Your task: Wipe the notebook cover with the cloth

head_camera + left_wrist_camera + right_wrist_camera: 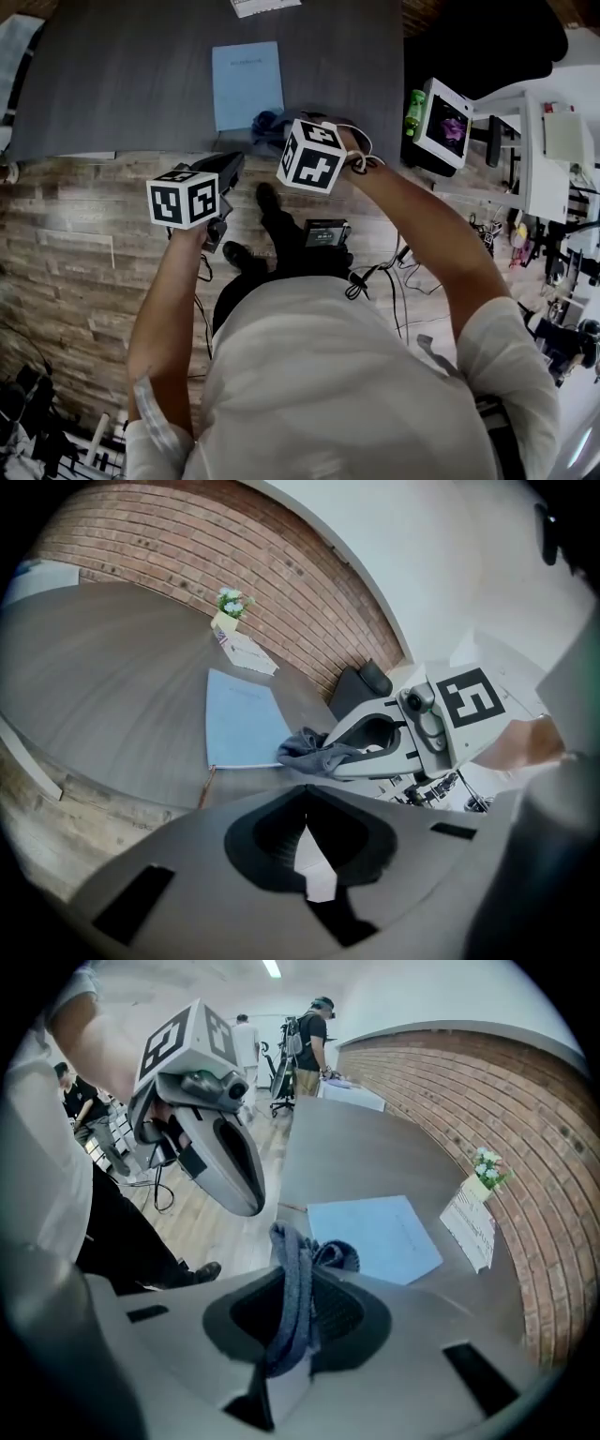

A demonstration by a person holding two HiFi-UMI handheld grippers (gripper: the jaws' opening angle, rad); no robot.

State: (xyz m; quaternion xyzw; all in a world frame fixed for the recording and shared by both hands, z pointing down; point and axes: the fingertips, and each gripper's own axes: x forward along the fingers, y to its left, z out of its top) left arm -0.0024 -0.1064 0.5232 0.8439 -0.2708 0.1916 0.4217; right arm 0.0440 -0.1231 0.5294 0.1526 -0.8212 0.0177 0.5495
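Note:
A light blue notebook [247, 82] lies flat on the dark grey table [112, 84], close to its near edge. My right gripper [295, 1269] is shut on a dark blue-grey cloth [292, 1314], which hangs bunched between its jaws just in front of the notebook [375, 1237]. In the head view the cloth [268, 123] shows at the notebook's near right corner, beyond the right gripper's marker cube [312, 155]. My left gripper [306, 789] is shut with nothing in it, held above the floor short of the table edge. From there I see the notebook [242, 719] and the cloth [314, 752].
A small flower pot [230, 605] and a printed card [246, 653] stand at the table's far side by the brick wall. A black chair [361, 682] is beyond the table. A white box [441, 122] with a green bottle sits right of the table. People stand far off [314, 1035].

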